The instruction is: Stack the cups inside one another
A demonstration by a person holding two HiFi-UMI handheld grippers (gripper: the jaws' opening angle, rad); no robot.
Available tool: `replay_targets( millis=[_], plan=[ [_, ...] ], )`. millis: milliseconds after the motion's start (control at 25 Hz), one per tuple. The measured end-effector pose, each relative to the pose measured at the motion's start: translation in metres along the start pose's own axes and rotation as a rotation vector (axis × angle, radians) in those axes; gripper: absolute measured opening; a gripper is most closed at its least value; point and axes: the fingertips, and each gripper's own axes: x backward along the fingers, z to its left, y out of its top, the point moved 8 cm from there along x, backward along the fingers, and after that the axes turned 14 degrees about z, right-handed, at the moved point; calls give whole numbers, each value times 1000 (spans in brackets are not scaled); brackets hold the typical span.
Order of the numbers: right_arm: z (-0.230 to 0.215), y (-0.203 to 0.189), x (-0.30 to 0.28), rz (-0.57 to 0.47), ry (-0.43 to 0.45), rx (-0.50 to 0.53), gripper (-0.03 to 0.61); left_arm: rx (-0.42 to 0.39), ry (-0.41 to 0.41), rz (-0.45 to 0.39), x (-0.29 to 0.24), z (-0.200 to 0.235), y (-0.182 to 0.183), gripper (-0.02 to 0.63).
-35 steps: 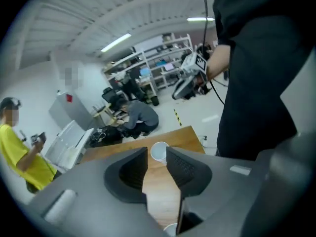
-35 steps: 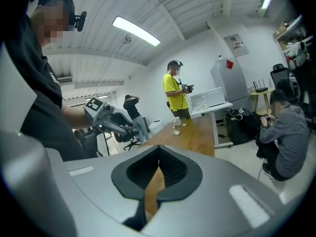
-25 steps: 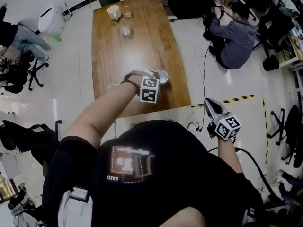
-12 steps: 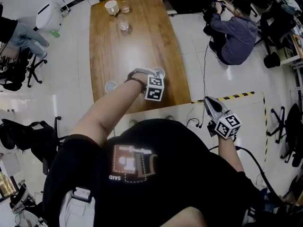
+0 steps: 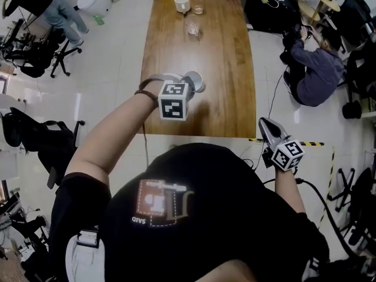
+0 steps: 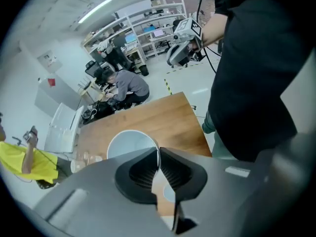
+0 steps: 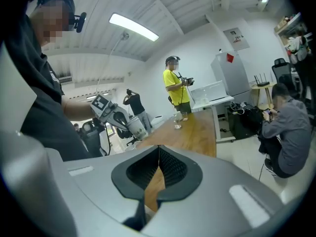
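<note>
Left tool clamped on rim of white paper cup, one pad inside wall, one outside. Cup held clear above wooden desk, near its front half. Right tool has jaws together, empty, off desk's near right corner. Step looks like carry: nesting not yet done. Second white cup and clear glasses at far end. Next probably: centre held cup over mate, lower straight, release.
</note>
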Motion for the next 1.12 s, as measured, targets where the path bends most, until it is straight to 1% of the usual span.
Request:
replay_targets(
  millis=[160,240,320,520,640,720,760,800,880,960,1040,1120],
  plan=[
    [18,22,-36,25,68,59,17,86,-17,89,11,-20,-72,17],
    [26,30,-50,31,90,82,16,123,-33,118,8,-33,-97,17],
    [35,37,-62,41,108,103,16,149,-47,134,4,-46,-112,17],
    [52,45,-79,74,130,131,16,184,-66,135,-21,-61,-126,17],
    [57,43,-83,87,130,129,16,194,-62,140,-37,-61,-127,18],
    [57,40,-83,95,121,125,17,217,-70,135,-49,-58,-127,26],
    [58,39,-84,100,118,123,16,234,-78,130,-54,-57,-127,51],
    [59,39,-83,107,116,122,17,251,-85,125,-58,-56,-128,89],
    [59,38,-82,110,114,121,16,282,-81,107,-59,-52,-129,127],
    [57,38,-80,100,108,117,17,331,-32,66,-47,-43,-131,132],
    [56,41,-77,88,105,114,17,436,50,-31,-20,-31,-136,132],
    [53,48,-73,68,101,113,16,584,133,-182,14,-19,-146,132]
  ],
)
